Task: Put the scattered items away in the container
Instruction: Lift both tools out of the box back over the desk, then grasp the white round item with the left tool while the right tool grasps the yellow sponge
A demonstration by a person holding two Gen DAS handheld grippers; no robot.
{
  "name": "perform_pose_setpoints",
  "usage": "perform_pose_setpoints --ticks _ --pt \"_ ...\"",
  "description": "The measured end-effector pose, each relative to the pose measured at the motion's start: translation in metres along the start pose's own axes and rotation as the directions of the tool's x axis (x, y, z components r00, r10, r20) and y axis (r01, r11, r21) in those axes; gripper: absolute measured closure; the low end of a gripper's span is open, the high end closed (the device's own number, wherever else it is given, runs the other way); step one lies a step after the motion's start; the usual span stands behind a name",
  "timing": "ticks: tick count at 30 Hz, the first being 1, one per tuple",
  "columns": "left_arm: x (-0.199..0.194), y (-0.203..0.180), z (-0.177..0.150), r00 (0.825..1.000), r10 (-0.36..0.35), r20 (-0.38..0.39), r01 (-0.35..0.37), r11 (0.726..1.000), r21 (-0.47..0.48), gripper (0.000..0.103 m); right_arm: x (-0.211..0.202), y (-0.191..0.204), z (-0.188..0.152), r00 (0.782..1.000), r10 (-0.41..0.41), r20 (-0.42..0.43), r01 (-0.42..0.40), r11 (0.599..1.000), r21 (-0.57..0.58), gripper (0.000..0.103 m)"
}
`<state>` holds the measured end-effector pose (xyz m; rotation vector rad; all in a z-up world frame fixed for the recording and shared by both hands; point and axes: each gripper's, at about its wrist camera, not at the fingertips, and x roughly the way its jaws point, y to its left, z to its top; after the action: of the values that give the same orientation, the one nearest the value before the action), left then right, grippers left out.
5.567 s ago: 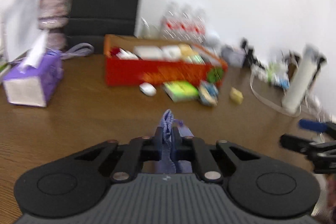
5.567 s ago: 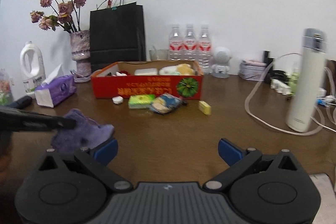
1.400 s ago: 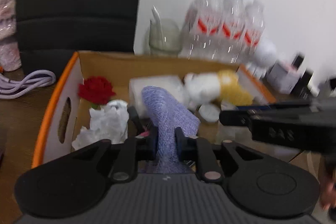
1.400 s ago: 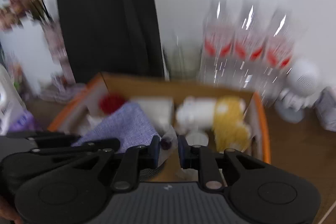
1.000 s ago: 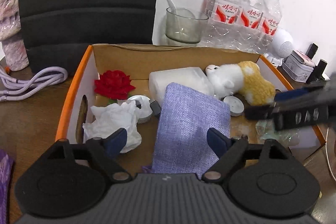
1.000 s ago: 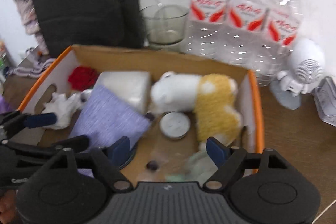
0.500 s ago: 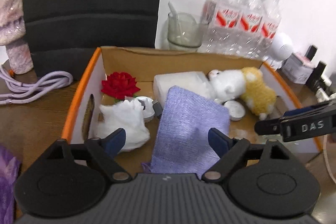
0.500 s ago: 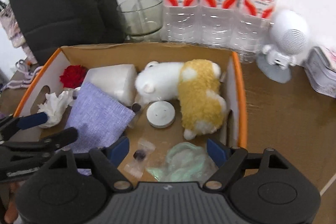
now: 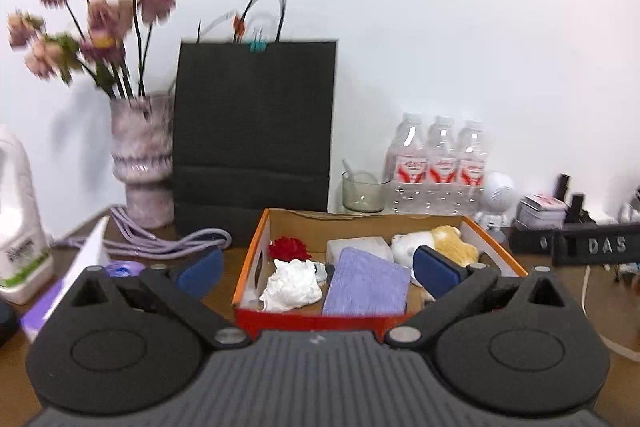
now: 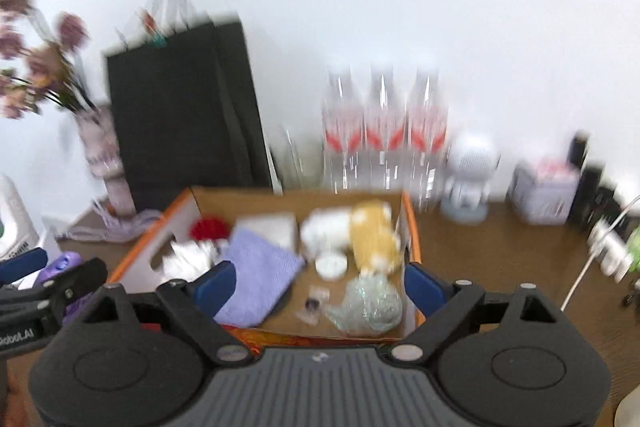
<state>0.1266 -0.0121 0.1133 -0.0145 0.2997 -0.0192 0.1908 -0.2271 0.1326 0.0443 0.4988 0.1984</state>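
Note:
The orange cardboard box (image 9: 253,263) stands on the wooden table; it also shows in the right wrist view (image 10: 411,227). Inside lie a lilac cloth (image 9: 366,283) (image 10: 260,275), a white crumpled tissue (image 9: 292,285), a red flower (image 9: 287,248), a white-and-yellow plush toy (image 9: 436,247) (image 10: 372,235), a white round lid (image 10: 331,265) and a clear plastic wrapper (image 10: 366,303). My left gripper (image 9: 316,273) is open and empty, in front of the box. My right gripper (image 10: 320,289) is open and empty above the box's near edge.
Behind the box stand a black paper bag (image 9: 254,131), a vase of flowers (image 9: 140,155), a glass cup (image 9: 364,191), three water bottles (image 9: 440,163) and a white robot figure (image 9: 496,195). A lilac cable (image 9: 168,243) and white jug (image 9: 20,219) lie left.
Both grippers have pulled back and up from the box, open and empty. The lilac cloth and the clear wrapper stay in the box.

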Motion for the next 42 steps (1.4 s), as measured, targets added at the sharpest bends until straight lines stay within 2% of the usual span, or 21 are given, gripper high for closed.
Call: perform_pose_setpoints --ticks 2,5,8,13,18,23,27,30,33,36,40,42 --pt "-0.019 -0.003 -0.014 1.0 -0.009 0.018 0.008 0.999 0.041 0.0 -0.022 0.006 -0.023 0.994 -0.001 0.107 0.003 1.0 -0.023 0.012" --pt "-0.053 -0.005 -0.035 1.0 0.009 0.027 -0.011 0.997 0.075 0.0 -0.05 0.009 -0.05 0.987 -0.007 0.158 0.01 1.0 -0.021 0.012" --pt "-0.09 -0.003 -0.06 1.0 0.009 0.026 -0.011 0.999 0.053 0.0 -0.084 0.011 -0.081 0.988 -0.01 0.152 0.005 0.999 0.031 0.012" --pt "-0.153 0.001 -0.1 1.0 0.0 0.023 0.002 0.998 -0.07 0.0 -0.141 0.019 -0.142 0.989 0.052 0.138 -0.059 0.997 0.05 0.012" --pt "-0.204 0.002 -0.132 1.0 -0.02 0.024 0.021 1.0 -0.019 0.0 -0.19 0.028 -0.201 0.993 0.044 0.113 -0.05 0.997 0.051 0.012" --pt "-0.213 0.008 -0.141 1.0 0.004 0.003 -0.004 1.0 0.001 0.0 -0.204 0.039 -0.226 0.995 0.07 0.073 -0.072 0.997 0.02 0.012" --pt "-0.2 0.013 -0.134 1.0 -0.01 -0.001 0.01 1.0 0.029 0.0 -0.195 0.038 -0.218 0.996 0.071 0.061 -0.072 0.997 0.015 0.014" --pt "-0.167 0.017 -0.119 0.999 0.011 -0.032 -0.009 0.997 0.071 0.0 -0.176 0.026 -0.204 0.999 0.012 0.044 -0.013 1.0 0.004 0.014" --pt "-0.117 0.015 -0.101 0.998 -0.032 -0.063 0.04 0.992 0.124 0.0 -0.143 0.012 -0.183 0.999 -0.027 -0.033 0.027 1.0 -0.009 0.016" --pt "-0.064 0.008 -0.088 0.992 -0.103 -0.073 0.114 0.978 0.176 0.0 -0.106 0.002 -0.16 0.998 -0.053 -0.045 0.052 0.998 -0.035 0.022" --pt "0.007 0.004 -0.08 0.981 -0.127 -0.144 0.149 0.977 0.154 0.0 -0.052 -0.015 -0.138 0.991 -0.126 -0.055 0.125 0.992 -0.017 0.03" --pt "0.034 0.003 -0.079 0.974 -0.147 -0.172 0.169 0.978 0.123 0.005 -0.029 -0.026 -0.132 0.985 -0.151 -0.082 0.152 0.988 0.007 0.038"
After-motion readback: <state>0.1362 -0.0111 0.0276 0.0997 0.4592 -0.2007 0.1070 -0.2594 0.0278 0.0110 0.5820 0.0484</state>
